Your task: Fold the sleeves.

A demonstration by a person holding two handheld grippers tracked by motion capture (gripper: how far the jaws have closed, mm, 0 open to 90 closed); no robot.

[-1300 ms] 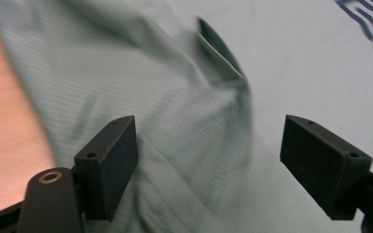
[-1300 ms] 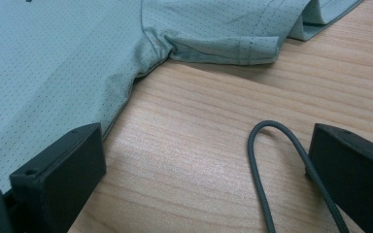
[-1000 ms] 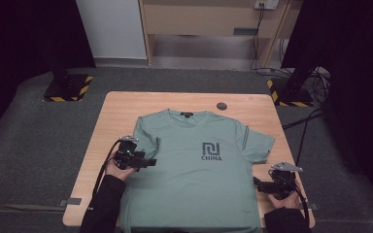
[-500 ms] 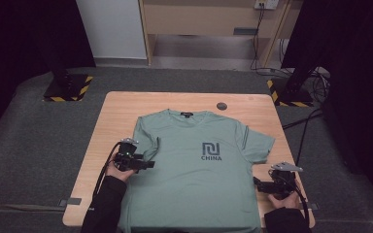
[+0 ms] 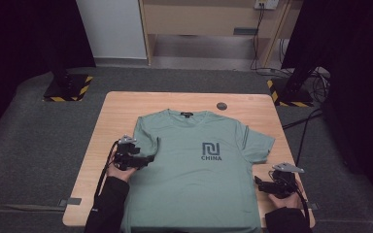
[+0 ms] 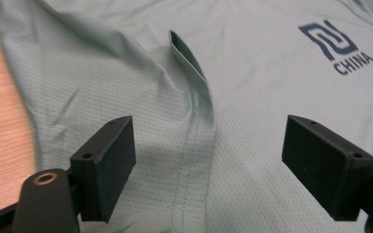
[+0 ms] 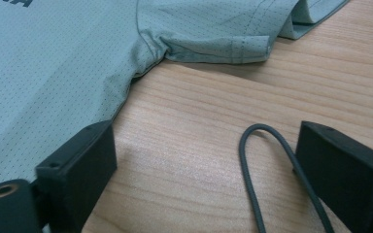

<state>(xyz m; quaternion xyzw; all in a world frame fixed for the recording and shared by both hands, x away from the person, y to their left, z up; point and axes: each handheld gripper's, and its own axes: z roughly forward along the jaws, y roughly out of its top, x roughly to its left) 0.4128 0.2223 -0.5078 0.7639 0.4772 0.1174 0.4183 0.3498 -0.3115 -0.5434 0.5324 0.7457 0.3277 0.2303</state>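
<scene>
Shirt [image 5: 199, 165] lies collar-away between my grippers: left gripper [image 5: 145, 159] spread, opening, over its sleeve seam; right gripper [image 5: 260, 183] spread, narrowing, on bare table [image 5: 126, 104] just beside its hem edge.

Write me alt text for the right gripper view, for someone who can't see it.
Open black tongs hover low over a bare wooden table, gripping nothing. A pale green T-shirt lies at the left, its hem reaching the left jaw, its short sleeve folded across the top. A dark cable loops between the jaws.
</scene>
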